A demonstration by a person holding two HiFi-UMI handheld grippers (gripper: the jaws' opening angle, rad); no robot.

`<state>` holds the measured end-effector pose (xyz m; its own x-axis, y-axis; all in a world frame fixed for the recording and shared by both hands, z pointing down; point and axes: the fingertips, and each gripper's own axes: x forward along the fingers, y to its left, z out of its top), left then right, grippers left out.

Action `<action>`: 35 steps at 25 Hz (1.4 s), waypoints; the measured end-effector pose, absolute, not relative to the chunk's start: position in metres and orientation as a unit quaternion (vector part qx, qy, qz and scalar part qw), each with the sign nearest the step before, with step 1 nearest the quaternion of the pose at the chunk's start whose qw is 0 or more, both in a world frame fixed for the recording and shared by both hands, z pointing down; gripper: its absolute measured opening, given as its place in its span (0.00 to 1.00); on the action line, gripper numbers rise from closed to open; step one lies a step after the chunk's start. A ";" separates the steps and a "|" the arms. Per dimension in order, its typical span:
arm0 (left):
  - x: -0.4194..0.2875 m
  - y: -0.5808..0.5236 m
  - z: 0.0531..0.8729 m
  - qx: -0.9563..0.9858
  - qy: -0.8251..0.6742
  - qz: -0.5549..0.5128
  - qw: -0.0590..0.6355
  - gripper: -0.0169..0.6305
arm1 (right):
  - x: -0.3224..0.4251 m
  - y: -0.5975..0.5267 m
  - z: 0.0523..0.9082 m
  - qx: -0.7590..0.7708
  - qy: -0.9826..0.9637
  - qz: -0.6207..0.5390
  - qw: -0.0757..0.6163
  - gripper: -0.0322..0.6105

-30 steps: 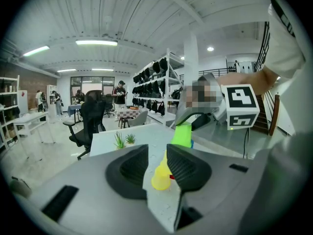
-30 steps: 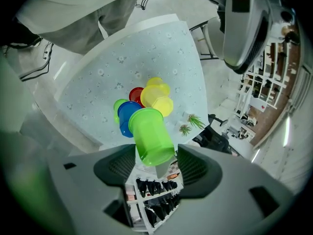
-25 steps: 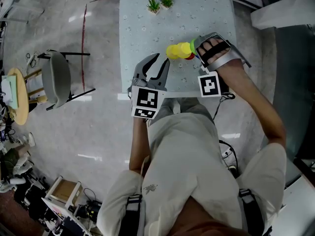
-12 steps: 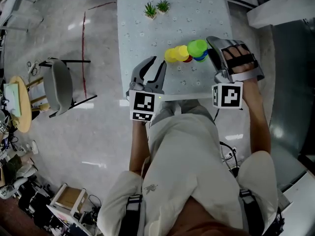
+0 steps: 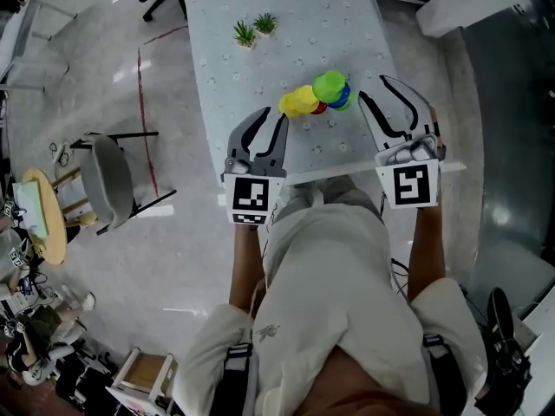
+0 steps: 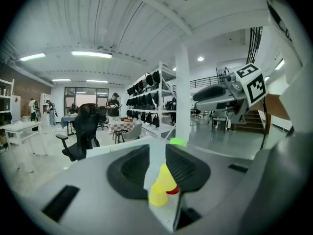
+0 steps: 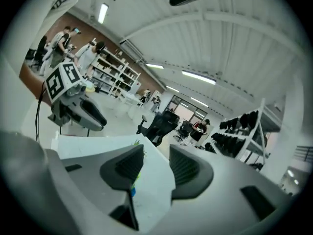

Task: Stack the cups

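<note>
A cluster of cups stands on the pale patterned table [image 5: 225, 68]: yellow cups [image 5: 299, 102], a red cup [image 5: 319, 108] behind them, and a green cup [image 5: 329, 85] on top of a blue cup [image 5: 343, 99]. My left gripper [image 5: 269, 121] hovers just short of the yellow cups [image 6: 161, 182]. Its jaws have just been closing to a narrow gap with nothing in it. My right gripper [image 5: 375, 94] is to the right of the green cup, apart from it. Its jaws have also just been closing and hold nothing. The right gripper view shows only a sliver of the blue cup [image 7: 132, 192].
Two small potted plants [image 5: 253, 30] stand at the table's far left. A grey chair [image 5: 106, 180] and a round wooden side table [image 5: 48, 219] are on the floor to the left. The table's near edge [image 5: 347, 173] runs just under both grippers.
My right gripper was at the green cup, rolled onto its side. It has let go, rolled upright, and drawn back and up to the right. The left gripper rose slightly.
</note>
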<state>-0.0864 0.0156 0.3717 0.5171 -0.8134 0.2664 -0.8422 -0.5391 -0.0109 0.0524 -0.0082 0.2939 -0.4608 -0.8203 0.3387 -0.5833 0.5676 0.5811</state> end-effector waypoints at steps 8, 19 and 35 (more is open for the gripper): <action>-0.066 0.016 0.358 0.875 -0.470 0.112 0.039 0.19 | 0.074 0.005 0.301 0.471 -0.860 -0.090 0.176 0.23; -0.038 0.029 0.341 0.854 -0.502 0.133 0.027 0.19 | 0.085 0.014 0.333 0.447 -0.887 0.028 0.115 0.04; 0.018 0.054 0.332 0.815 -0.552 0.171 0.024 0.18 | 0.118 0.031 0.329 0.380 -0.919 0.034 0.096 0.04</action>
<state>0.0181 0.0539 0.3321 0.3311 -0.8927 0.3058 -0.9092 -0.3885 -0.1496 0.1182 0.0308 0.3289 -0.6930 -0.6917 0.2031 -0.7048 0.7093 0.0108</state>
